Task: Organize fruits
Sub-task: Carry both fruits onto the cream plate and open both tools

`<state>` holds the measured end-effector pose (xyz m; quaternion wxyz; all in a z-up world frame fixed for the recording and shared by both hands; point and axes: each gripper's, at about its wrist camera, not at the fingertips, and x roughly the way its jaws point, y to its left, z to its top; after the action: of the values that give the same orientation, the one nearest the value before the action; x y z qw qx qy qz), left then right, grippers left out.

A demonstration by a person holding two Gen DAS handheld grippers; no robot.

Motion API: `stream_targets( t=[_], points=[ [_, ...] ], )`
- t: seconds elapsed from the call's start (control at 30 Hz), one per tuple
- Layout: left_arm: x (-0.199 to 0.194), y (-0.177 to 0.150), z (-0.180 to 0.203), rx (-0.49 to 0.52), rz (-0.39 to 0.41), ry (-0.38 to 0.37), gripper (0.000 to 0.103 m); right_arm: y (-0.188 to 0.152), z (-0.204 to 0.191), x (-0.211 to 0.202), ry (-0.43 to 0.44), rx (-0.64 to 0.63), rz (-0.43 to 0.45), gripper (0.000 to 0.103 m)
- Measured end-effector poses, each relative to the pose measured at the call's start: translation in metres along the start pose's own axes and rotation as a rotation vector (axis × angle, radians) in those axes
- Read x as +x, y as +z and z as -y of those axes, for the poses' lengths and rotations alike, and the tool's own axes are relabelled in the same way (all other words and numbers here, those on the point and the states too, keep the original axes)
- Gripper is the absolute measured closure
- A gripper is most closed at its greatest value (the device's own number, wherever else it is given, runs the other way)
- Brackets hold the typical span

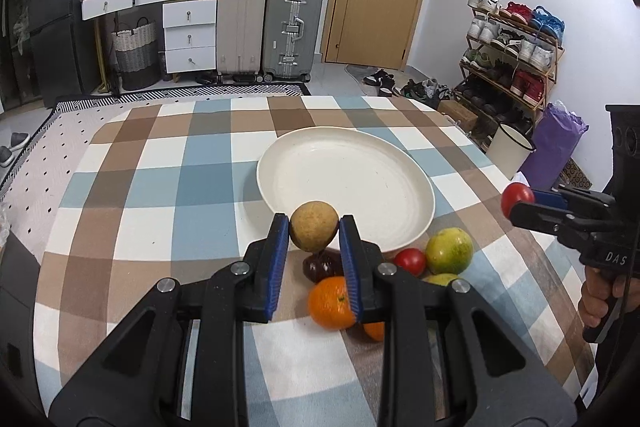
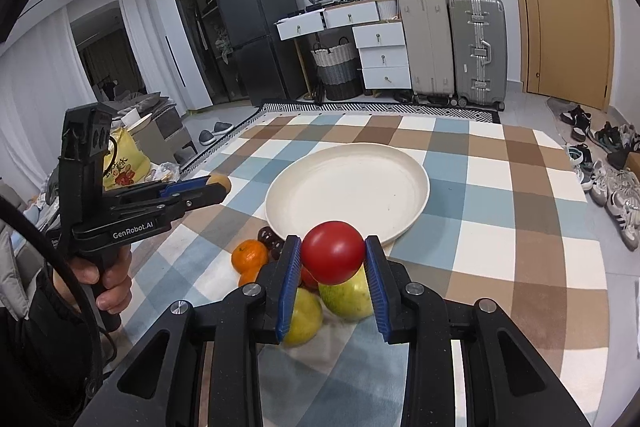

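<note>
Fruit goes up in pairs over a checked worktop [image 1: 160,187]: the left hand-held gripper [image 1: 314,231] pinches a brownish, rough-skinned round fruit [image 1: 314,230], perhaps a kiwi or a small pear, between its blue pads, while the right hand-held gripper [image 2: 333,253] clamps a red tomato [image 2: 333,251] the same way. Both are held clear of the cloth, just short of the near rim of an empty white plate [image 1: 344,151] that sits mid-worktop. Waiting in a cluster near the plate's near edge are an orange tangerine [image 1: 331,303], a second small tomato [image 1: 411,261], a green citrus fruit [image 1: 449,251], a dark glossy fruit [image 1: 322,265] and partly hidden pieces behind the fingers. Suitcases [image 1: 268,27] and a shoe rack [image 1: 516,43] line the far wall. The step in hand appears to be the carry from pile to plate; the next move likely calls for bringing each fruit forward over the dish, lowering it and parting the pads gently, so the round pieces do not roll off the shallow rim.
</note>
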<state>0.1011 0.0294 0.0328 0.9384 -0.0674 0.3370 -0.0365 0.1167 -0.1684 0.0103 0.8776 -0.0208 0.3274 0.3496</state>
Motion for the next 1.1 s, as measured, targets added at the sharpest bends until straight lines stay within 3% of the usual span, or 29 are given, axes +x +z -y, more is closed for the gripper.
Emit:
stream_targets(
  t=[0.5,1.1],
  points=[
    [0.072,0.016,0.002,0.019,-0.043,0.012,0.08,0.019,0.03,0.07,-0.033,0.07,-0.069,0.071],
    [0.107,0.012,0.007,0.044,-0.085,0.002,0.08,0.023,0.029,0.114,-0.073,0.051,-0.136,0.071]
  ],
)
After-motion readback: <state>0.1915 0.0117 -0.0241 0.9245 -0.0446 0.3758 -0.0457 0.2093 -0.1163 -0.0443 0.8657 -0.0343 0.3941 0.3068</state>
